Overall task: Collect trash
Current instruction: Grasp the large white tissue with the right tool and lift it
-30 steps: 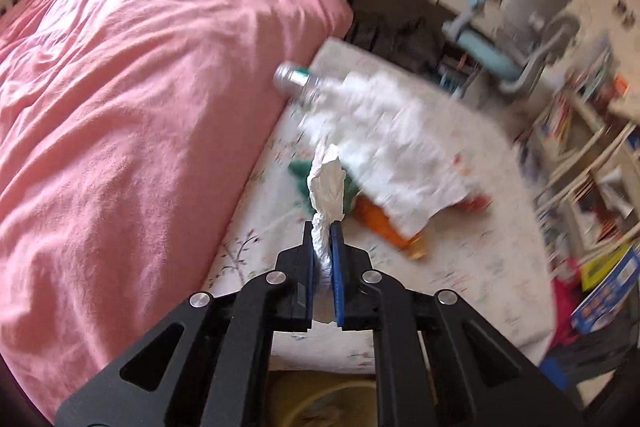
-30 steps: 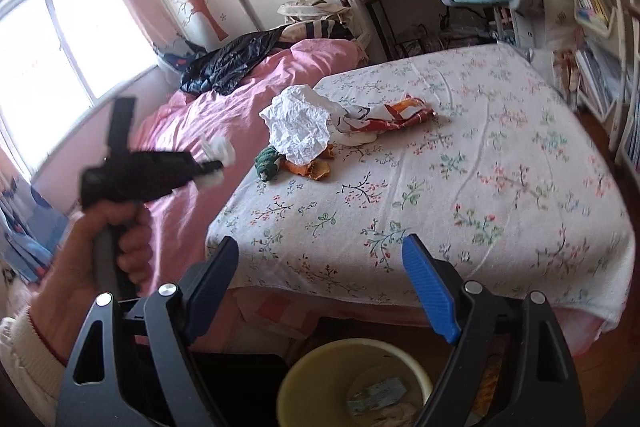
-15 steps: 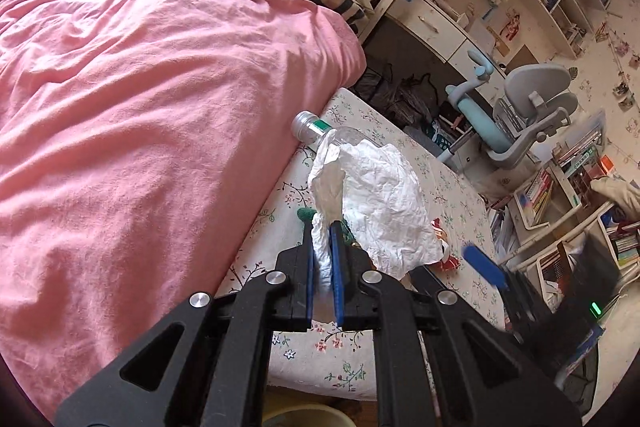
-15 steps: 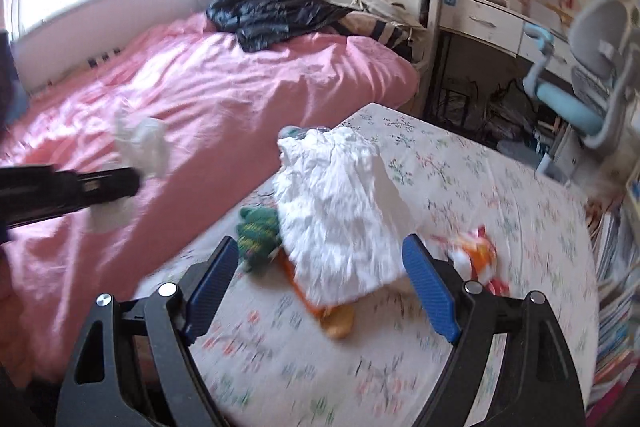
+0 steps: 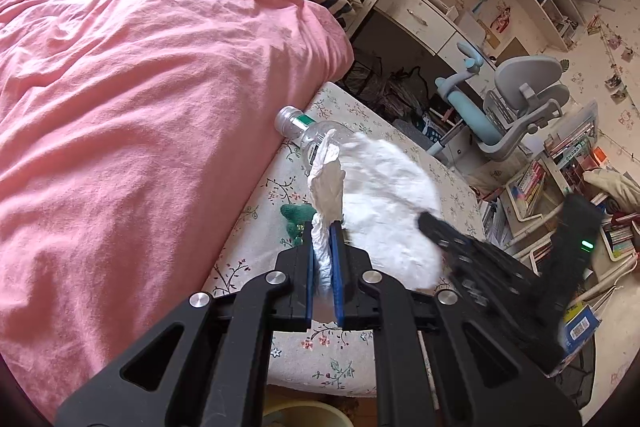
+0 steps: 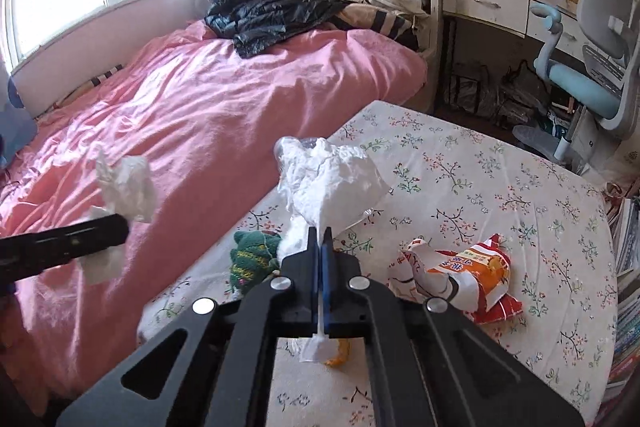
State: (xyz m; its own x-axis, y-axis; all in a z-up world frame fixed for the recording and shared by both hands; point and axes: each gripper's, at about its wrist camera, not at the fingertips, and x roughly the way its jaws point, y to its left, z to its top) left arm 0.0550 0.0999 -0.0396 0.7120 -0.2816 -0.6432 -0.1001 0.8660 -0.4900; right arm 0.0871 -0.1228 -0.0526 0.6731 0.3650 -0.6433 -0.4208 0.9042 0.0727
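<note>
Right wrist view shows my right gripper clamped on the big paper, left gripper pinching a tissue; bottle, wrapper and green scrap remain on the bed.

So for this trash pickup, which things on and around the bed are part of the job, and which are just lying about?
Part of the job:
- crumpled tissue, in the left gripper
- large white paper, in the right gripper
- plastic bottle
- snack wrapper
- yellow bin

Just lying about:
- pink duvet
- black jacket
- green knitted thing
- desk chair
</note>
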